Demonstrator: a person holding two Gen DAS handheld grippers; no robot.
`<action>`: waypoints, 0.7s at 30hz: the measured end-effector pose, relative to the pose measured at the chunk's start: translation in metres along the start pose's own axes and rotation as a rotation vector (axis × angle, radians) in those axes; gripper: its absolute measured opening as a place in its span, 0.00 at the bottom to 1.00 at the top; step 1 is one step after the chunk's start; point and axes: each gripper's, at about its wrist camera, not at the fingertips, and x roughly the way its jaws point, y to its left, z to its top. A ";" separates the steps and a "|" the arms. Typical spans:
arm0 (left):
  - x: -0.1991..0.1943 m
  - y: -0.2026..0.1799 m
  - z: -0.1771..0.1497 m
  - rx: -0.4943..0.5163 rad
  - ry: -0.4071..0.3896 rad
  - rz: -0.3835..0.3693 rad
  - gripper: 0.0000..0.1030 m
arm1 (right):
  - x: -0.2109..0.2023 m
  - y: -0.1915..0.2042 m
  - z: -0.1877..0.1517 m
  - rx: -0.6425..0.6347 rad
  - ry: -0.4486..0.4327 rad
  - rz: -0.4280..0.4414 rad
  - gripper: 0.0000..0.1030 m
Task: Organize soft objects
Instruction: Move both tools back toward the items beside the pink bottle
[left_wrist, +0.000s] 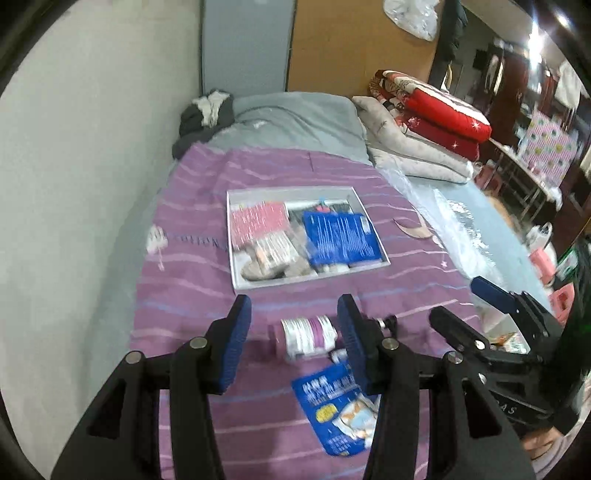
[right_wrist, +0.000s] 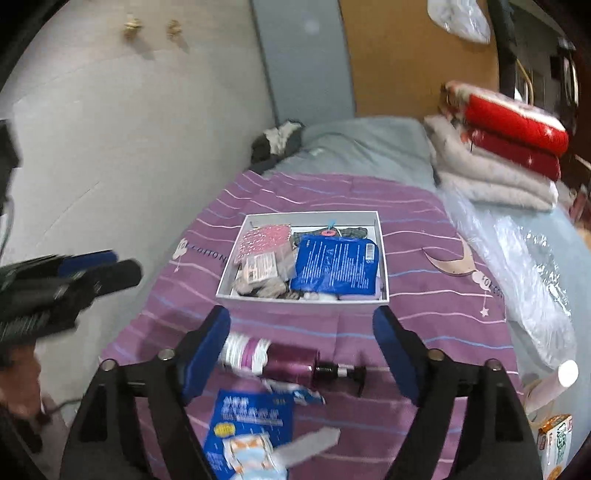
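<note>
The white box sits in the middle of both views, on the purple blanket, and it already has soft things in it: a pink pack at its left and a blue pack at its right. Closer to the bottom of both views, more things lie loose on the blanket. A second blue pack lies low in the frame, just left of the middle in the right wrist view. It looks like the next soft thing to put away, though that is only a guess. A bottle lies on its side just above this pack, with its long side running left to right across the frame and its pump to the right. The right gripper is wide open and holds nothing. The loose pack sits low between its fingers, toward the left finger. The left gripper is about half open and also empty. In its view the pack sits under its right finger. Both hang above the blanket. The right gripper looks better lined up, with the box straight ahead of it, higher in the frame.
</note>
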 end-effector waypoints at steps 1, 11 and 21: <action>0.002 0.003 -0.005 -0.015 0.009 -0.011 0.49 | -0.004 0.002 -0.008 -0.021 -0.013 -0.028 0.78; 0.030 -0.011 -0.056 0.004 0.074 0.058 0.49 | -0.031 0.004 -0.057 0.015 -0.162 -0.230 0.79; 0.084 -0.027 -0.095 0.034 0.152 -0.091 0.45 | 0.023 -0.009 -0.101 0.184 0.080 -0.019 0.63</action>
